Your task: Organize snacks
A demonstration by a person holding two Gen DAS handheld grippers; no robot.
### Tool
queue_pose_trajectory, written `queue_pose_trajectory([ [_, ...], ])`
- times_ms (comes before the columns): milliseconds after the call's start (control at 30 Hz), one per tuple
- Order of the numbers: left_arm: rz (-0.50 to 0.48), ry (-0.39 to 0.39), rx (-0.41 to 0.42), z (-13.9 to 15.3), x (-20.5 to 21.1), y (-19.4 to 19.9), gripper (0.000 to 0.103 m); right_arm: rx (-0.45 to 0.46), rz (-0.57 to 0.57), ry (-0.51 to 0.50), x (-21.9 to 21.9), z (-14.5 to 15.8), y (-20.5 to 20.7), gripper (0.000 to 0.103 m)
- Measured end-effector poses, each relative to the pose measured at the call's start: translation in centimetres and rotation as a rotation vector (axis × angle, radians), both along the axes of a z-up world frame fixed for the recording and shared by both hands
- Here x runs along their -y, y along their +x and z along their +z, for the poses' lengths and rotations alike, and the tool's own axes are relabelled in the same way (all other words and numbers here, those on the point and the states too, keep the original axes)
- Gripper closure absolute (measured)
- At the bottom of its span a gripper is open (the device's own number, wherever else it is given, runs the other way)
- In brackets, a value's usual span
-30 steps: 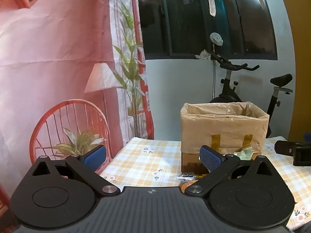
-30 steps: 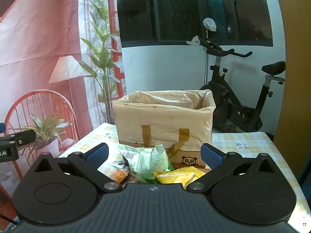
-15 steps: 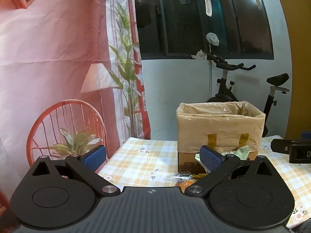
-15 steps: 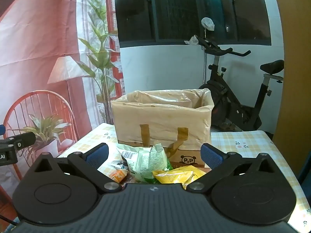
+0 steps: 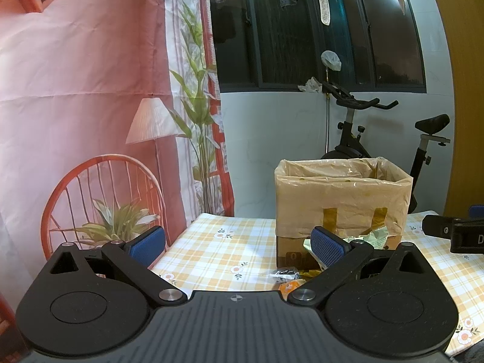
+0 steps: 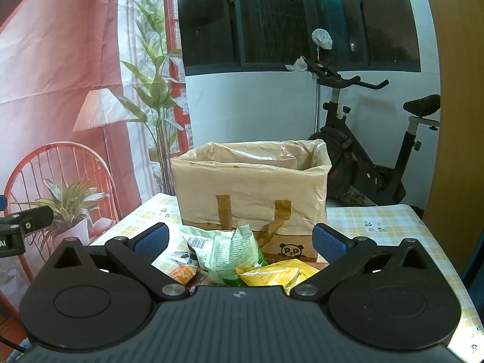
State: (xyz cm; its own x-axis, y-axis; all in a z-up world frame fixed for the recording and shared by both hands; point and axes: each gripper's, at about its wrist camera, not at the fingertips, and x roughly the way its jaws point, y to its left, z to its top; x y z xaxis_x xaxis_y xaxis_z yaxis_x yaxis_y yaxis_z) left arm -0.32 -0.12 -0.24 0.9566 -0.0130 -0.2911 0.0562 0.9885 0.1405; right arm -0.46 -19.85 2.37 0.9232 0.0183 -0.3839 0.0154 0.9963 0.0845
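I hold both claws spread wide and empty above the checked tablecloth [image 6: 378, 220]. The chief risk, as I judge it: the snack bags lie heaped and overlapping, so a closing grip may catch two at once or crush the contents; a slippery film bag may also slide out on the lift. The plastic-lined cardboard box [image 6: 251, 187] stands close behind the heap, and a careless reach could snag its liner. From the right gripper [image 6: 239, 240], the green-and-white snack bag [image 6: 227, 252] lies directly ahead between the fingers, the yellow bag [image 6: 272, 272] just right of it, a small orange packet [image 6: 183, 273] to the left. From the left gripper [image 5: 237, 243], the heap lies ahead and right, mostly hidden behind its right finger.
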Motion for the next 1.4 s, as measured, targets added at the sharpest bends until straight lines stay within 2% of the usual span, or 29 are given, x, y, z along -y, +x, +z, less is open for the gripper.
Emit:
queue_pose_trajectory([
  [1400, 0.003, -0.003, -0.005, -0.35, 0.01, -0.01, 0.0, 0.002, -0.002, 0.001, -0.04, -0.05, -0.02, 0.0],
])
